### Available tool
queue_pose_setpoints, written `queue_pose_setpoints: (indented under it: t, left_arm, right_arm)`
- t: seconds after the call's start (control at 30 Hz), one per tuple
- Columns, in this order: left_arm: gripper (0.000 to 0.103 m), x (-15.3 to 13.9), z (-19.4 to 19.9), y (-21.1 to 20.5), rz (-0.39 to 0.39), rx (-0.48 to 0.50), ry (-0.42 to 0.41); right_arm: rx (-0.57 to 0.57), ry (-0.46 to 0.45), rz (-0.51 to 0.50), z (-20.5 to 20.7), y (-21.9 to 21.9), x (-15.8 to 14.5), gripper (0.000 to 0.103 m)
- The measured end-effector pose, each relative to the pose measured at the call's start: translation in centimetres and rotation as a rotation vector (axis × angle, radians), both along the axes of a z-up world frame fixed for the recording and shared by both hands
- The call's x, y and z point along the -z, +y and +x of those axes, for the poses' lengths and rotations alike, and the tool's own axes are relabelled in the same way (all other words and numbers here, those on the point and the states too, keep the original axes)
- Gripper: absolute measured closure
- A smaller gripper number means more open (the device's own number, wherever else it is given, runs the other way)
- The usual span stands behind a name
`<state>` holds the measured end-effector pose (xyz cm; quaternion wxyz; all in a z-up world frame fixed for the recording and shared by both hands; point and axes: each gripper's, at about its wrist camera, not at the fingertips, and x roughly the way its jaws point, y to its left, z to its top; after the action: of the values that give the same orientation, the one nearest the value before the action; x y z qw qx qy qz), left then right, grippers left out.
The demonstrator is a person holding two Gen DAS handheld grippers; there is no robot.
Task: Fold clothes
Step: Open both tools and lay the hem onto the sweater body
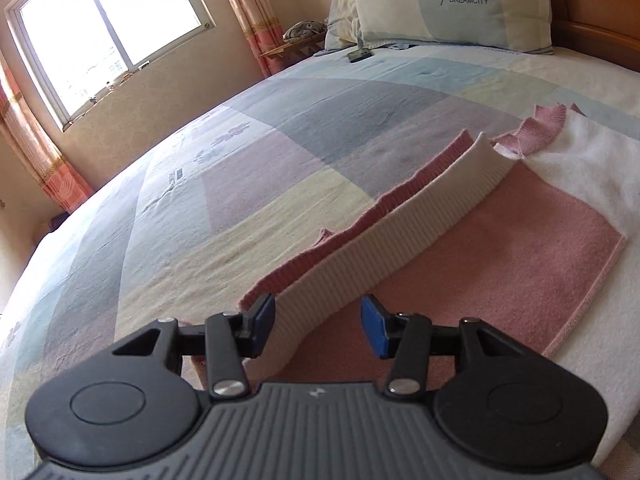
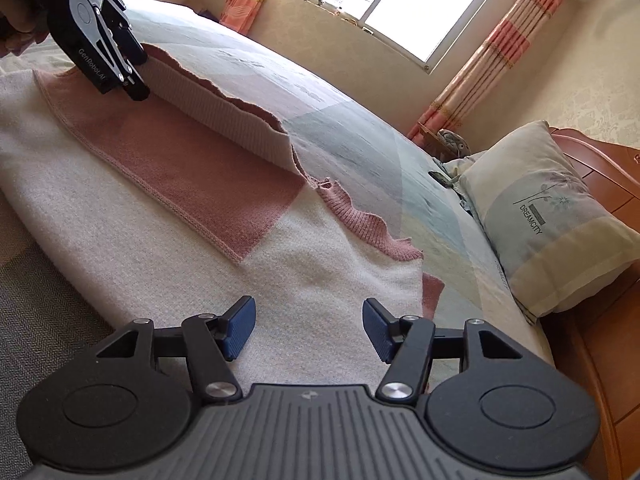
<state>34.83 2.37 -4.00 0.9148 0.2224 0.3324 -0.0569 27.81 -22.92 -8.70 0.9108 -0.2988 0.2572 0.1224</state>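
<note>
A knitted sweater in pink and white [image 1: 500, 240] lies flat on the bed, its pink panel folded over the white body [image 2: 180, 264]. Its cream ribbed hem band [image 1: 400, 232] runs diagonally and stands up slightly. My left gripper [image 1: 318, 330] is open at the near end of that band. The band passes between the blue pads, close to the left one and clear of the right one. In the right wrist view the left gripper [image 2: 138, 76] sits at the band's far end. My right gripper [image 2: 309, 328] is open just above the white part, with nothing between its pads.
The patchwork bedspread [image 1: 240, 140] stretches beyond the sweater. Pillows [image 1: 452, 4] lean on the wooden headboard [image 2: 600, 184], with a small dark item [image 1: 360, 55] in front of them. A window [image 1: 108, 28] with pink curtains is on the far wall. Grey floor [image 2: 32, 300] borders the bed.
</note>
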Motion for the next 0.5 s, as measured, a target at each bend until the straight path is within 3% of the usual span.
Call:
queue_pose_setpoints:
  t: [0.13, 0.23, 0.37, 0.5]
  left_arm:
    - [0.04, 0.4, -3.2, -0.6, -0.016, 0.067, 0.004]
    - [0.04, 1.8, -5.3, -0.3, -0.005, 0.052, 0.056]
    - [0.039, 3.0, -8.4, 2.0, -0.134, -0.02, 0.116]
    - [0.033, 2.9, -10.7, 3.9, -0.18, -0.074, 0.121]
  right_arm:
    - [-0.001, 0.019, 0.047, 0.1, -1.0, -0.3, 0.036]
    - [0.009, 0.037, 0.084, 0.4, -1.8, -0.6, 0.036]
    - [0.016, 0.063, 0.12, 0.4, -2.7, -0.7, 0.036]
    - [0.01, 0.101, 0.124, -0.2, -3.6, -0.2, 0.036]
